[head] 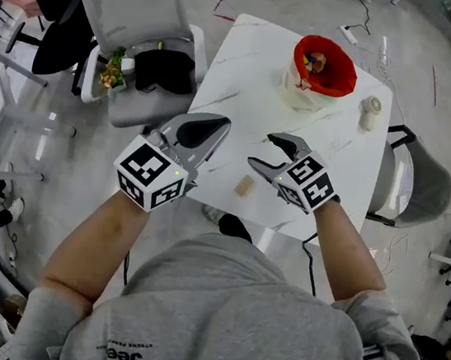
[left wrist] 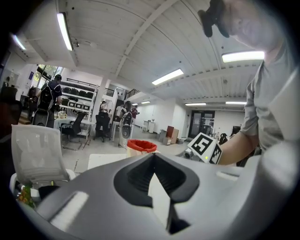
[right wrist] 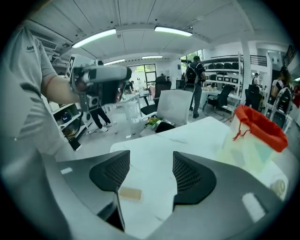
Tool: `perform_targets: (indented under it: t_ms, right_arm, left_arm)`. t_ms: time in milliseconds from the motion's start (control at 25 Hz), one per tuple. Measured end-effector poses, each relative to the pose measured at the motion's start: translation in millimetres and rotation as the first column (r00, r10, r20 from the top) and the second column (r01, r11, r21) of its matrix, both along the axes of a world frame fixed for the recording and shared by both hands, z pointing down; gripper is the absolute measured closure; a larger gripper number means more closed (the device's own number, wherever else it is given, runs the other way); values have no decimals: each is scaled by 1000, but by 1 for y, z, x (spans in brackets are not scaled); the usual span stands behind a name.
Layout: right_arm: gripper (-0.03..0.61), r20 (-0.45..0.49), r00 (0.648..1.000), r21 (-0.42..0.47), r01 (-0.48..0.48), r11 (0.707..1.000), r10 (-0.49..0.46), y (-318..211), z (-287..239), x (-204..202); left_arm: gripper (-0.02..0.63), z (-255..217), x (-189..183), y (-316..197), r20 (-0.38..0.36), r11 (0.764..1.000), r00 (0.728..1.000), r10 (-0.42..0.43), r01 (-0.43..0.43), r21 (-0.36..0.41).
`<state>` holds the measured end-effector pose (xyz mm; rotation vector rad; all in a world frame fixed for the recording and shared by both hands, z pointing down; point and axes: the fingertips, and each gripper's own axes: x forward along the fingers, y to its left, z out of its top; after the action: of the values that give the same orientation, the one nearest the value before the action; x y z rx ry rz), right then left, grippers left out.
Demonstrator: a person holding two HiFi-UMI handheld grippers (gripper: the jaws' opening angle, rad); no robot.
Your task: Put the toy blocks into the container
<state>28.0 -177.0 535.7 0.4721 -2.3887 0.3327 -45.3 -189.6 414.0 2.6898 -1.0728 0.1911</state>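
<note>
Grey shirt (head: 222,324) reads "Jee"; tan block (head: 244,187) lies near the right gripper (head: 260,150).

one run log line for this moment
left gripper: shut, empty | right gripper: open, near wooden block | wooden block: flat on table, not gripped | container: red rim, far end, toys inside

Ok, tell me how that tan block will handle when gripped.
The tan block looks flat-sided and lies flat, so it probably won't roll. It seems small, rigid wood, likely light; a push might slide it on the glossy table.
</note>
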Motion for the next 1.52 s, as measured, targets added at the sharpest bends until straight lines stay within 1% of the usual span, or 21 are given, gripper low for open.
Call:
perform_targets:
  t_ms: [120,240,400,560,680,760,840,880,1000,1120,1320,1520]
  right_arm:
    - [310,-79,997,-49,8,999,-12,32,39,-1]
    - [303,-131,991,-95,-9,995,-4,54,75,2]
    - [275,-172,985,-131,-19,991,-4,71,107,4]
    - [255,-217,976,-161,-3,987,-33,84,131,1]
    - [249,-276,959,-162,19,987,-64,93,150,-2]
    - [250,-316,946,-146,20,989,-66,93,160,-1]
    - [262,-332,941,-124,23,992,-64,88,162,1]
    - [299,-321,945,-120,22,993,-60,85,160,1]
    - [310,-243,970,-109,-15,994,-12,68,137,2]
    - [310,-158,986,-76,-62,995,49,42,99,6]
    - [310,-44,994,20,-101,995,102,-14,21,18]
    - [311,53,991,110,-132,985,127,-67,-54,37]
  left_arm:
    - [555,6,-11,23,7,1000,1000,-4,4,-10]
    - [555,10,-20,42,15,1000,1000,-8,8,-17]
    - [555,12,-26,59,19,1000,1000,-13,13,-20]
    - [555,14,-30,72,21,1000,1000,-22,22,-18]
    - [555,17,-36,80,27,999,999,-32,33,-26]
    - [555,20,-41,84,32,999,999,-41,42,-33]
    - [555,21,-47,86,38,998,998,-52,53,-38]
    - [555,21,-49,86,40,998,998,-57,58,-38]
    - [555,19,-52,82,43,997,997,-68,70,-35]
    - [555,12,-50,73,38,997,997,-69,70,-27]
    - [555,-5,-35,43,23,998,998,-56,56,-5]
    - [555,-22,-9,7,13,999,999,-31,30,15]
